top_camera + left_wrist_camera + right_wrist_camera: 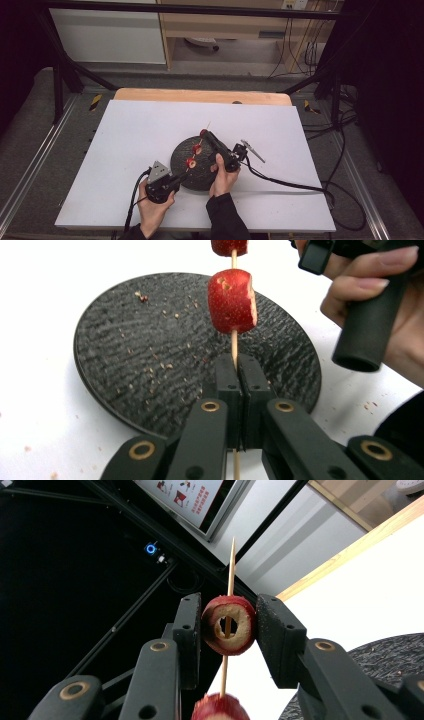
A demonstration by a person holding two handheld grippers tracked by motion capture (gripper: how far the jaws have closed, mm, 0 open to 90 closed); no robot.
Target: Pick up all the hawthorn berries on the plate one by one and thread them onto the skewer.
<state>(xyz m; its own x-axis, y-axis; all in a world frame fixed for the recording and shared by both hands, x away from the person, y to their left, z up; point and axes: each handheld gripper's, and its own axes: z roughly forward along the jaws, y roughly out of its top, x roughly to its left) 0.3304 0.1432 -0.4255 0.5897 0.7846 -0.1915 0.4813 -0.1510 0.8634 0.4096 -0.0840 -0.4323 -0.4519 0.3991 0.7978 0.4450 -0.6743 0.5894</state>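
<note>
White-topped table (150, 125), grey floor (30, 130), wooden cabinet (225, 25), black frame bars (190, 9), dark surroundings.

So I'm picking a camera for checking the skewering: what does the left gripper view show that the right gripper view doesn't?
Left gripper view alone: the left gripper shut on the stick's lower end, crumbs across the whole black plate, and the person's hand on the other handle.

Right gripper view alone: the right gripper clamping a hollow red fruit ring, with the stick's bare point above.

Both: the wooden stick, red fruit pieces threaded on it, and the plate.
</note>
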